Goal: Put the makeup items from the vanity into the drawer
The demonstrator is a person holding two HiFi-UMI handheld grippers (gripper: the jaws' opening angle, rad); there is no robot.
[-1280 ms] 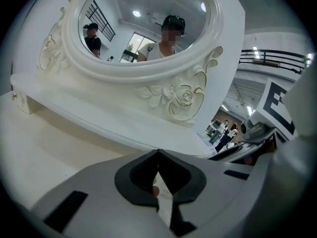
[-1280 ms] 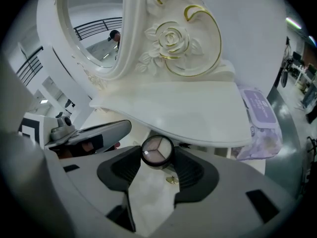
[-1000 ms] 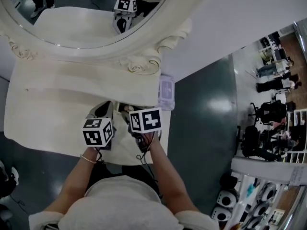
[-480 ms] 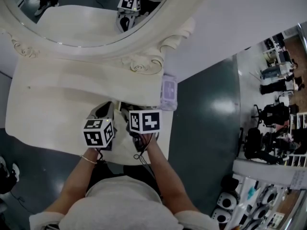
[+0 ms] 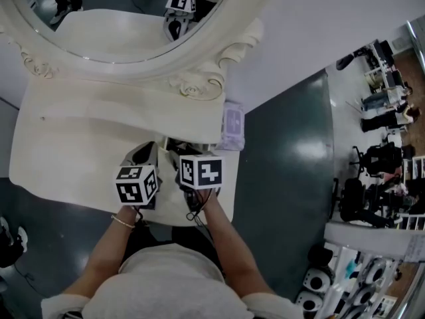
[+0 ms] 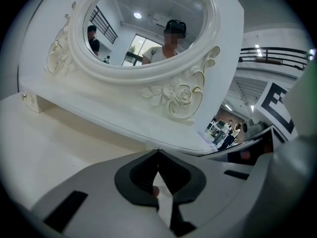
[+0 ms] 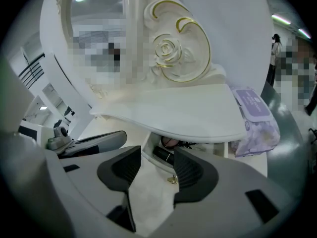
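Observation:
The small drawer (image 7: 157, 166) under the vanity's upper shelf (image 7: 173, 115) stands partly open. Inside it lie a black tube (image 7: 162, 155) and a pinkish round item (image 7: 170, 142). My right gripper (image 7: 157, 157) is open, its jaws either side of the drawer front's gold knob (image 7: 172, 180). My left gripper (image 6: 158, 155) is shut just to the left, tips together over the tabletop, with a small pinkish speck between the pads that I cannot identify. In the head view both grippers, left (image 5: 147, 150) and right (image 5: 180, 153), sit side by side at the drawer (image 5: 174, 146).
A purple wipes pack (image 5: 232, 126) (image 7: 253, 113) lies at the right end of the shelf. The oval mirror (image 5: 119, 18) (image 6: 143, 29) with rose carving rises behind. The white tabletop (image 5: 60, 158) spreads to the left. Dark floor and office chairs lie to the right.
Both grippers hold almost still at the drawer; the view only shifts slightly.

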